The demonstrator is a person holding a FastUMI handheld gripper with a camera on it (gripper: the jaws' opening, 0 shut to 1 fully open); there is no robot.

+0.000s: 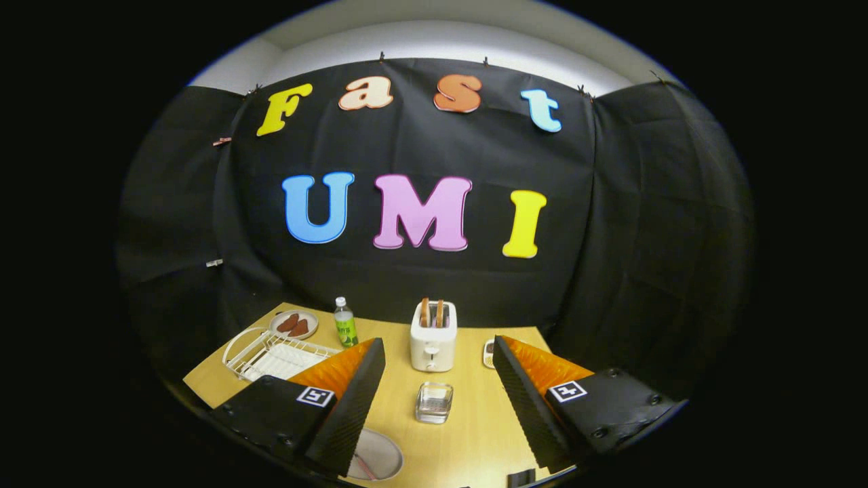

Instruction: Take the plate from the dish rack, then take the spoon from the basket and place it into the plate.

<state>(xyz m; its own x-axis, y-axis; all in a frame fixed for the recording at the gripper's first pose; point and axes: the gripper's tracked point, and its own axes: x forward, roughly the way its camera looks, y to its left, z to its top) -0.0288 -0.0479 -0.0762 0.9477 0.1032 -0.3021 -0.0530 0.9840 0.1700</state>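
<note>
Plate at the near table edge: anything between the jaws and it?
Nothing visible. The plate lies right beside the left jaw, partly hidden by it. The jaws are open and empty. The glass dish and the toaster stand ahead between the jaws, farther off than the plate, not in the way.
</note>
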